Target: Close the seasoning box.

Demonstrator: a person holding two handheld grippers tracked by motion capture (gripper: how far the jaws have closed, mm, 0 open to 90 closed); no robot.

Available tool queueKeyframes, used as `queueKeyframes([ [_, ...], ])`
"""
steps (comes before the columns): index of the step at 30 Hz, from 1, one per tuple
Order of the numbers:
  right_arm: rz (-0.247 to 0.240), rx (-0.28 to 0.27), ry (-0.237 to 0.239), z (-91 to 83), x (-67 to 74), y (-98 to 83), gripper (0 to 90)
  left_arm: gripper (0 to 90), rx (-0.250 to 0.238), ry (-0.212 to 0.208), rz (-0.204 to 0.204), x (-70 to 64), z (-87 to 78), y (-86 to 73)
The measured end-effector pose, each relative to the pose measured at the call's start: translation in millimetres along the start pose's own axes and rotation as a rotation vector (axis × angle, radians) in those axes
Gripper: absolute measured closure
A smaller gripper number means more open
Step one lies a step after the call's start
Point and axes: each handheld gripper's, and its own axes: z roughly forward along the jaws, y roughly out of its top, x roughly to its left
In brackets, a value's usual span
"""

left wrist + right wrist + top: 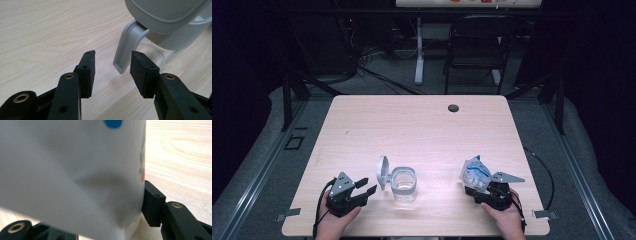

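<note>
A clear square container [404,184] stands near the front middle of the wooden table [412,125], its grey hinged lid [382,171] swung up on its left side. My left gripper [368,185] rests on the table just left of it, open and holding nothing. In the left gripper view the lid's grey tab [126,47] hangs down just beyond the gap between the pads, nearer the right-hand one. My right gripper [477,187] is at the front right, shut on a white pouch with blue print [476,172]. The pouch [75,170] is dented, and one pad [152,203] presses its edge.
A dark round grommet [453,107] sits in the tabletop near the far edge. Beyond the table stand a black chair [477,45] and a white desk leg [418,55] on grey floor. Metal rails run along both sides of the table.
</note>
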Motion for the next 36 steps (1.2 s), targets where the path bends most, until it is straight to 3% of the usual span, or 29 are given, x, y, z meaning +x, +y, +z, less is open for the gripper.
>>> queueKeyframes([
  [13, -0.058, 0.021, 0.014, 7.8, 17.5, 13.2, 49.5, 55.8, 0.003, 0.011, -0.009, 1.7, -6.8, -4.2],
  [21, -0.101, 0.039, 0.005, 12.0, 22.0, 22.6, 49.5, 55.8, 0.002, 0.026, -0.025, 5.3, -14.1, -8.1],
  [25, -0.099, 0.026, 0.01, 13.9, 23.3, 28.4, 49.5, 55.6, 0.003, 0.03, -0.023, 5.8, -15.1, -8.5],
  [33, -0.155, 0.032, -0.017, 15.9, 28.2, 43.1, 49.4, 55.2, 0.003, 0.029, -0.017, 6.0, -14.0, -8.4],
  [36, -0.199, 0.041, -0.037, 17.2, 31.8, 49.4, 49.5, 54.8, 0.002, 0.028, -0.017, 5.7, -13.8, -8.4],
])
